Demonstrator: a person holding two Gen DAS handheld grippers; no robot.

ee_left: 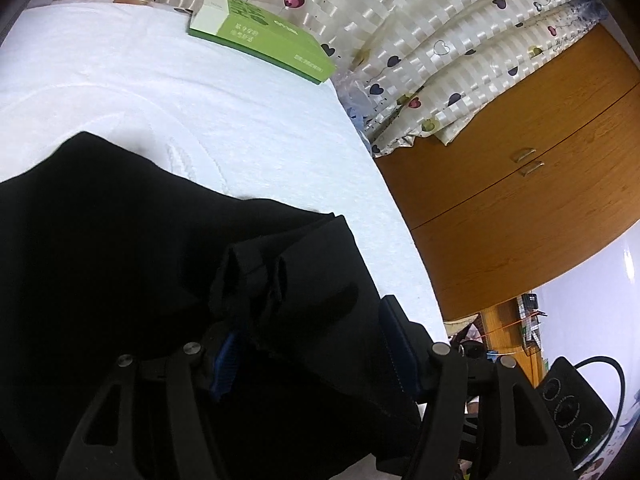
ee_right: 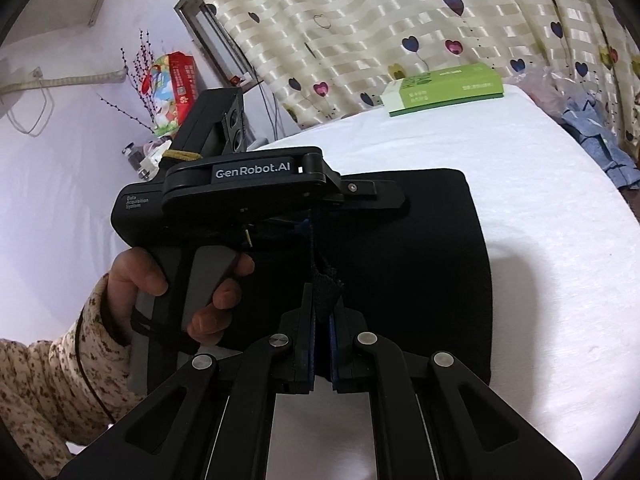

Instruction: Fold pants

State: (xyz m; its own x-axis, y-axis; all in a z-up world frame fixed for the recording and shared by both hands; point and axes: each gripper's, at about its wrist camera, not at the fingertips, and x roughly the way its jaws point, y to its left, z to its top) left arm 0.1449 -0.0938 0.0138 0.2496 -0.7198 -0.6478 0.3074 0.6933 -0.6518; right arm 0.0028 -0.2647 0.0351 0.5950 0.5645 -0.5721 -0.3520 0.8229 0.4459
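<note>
I hold one gripper in each hand, and the black pants (ee_right: 420, 264) lie folded in a thick dark block on the white bed (ee_right: 540, 208). My right gripper (ee_right: 323, 322) has its fingers (ee_right: 306, 320) squeezed tight together, and a small bunch of the black cloth is pinched between them, at the near edge of the pants. My left gripper (ee_left: 316, 340) has its fingers (ee_left: 394, 320) spread wide apart. The black cloth is heaped up between them and lies over the left finger, so only a bit of its blue pad (ee_left: 226, 364) peeks out. I cannot tell if the left fingers press on the cloth. From my right camera I can see the left gripper from the side, reaching over the far left corner of the pants, with my left hand (ee_right: 160, 280) wrapped around its handle. My sleeve (ee_right: 52, 376) is pale with little brown spots. At the far edge of the bed lies a green box (ee_right: 444, 88), well apart from the pants. Behind the bed hangs a shiny curtain (ee_right: 380, 32) with little hearts on it. Beside the bed, on the right in my left camera, stands a brown wooden cabinet (ee_left: 520, 200). Some crumpled blue cloth (ee_right: 600, 148) lies at the far right side of the bed, under the curtain.
</note>
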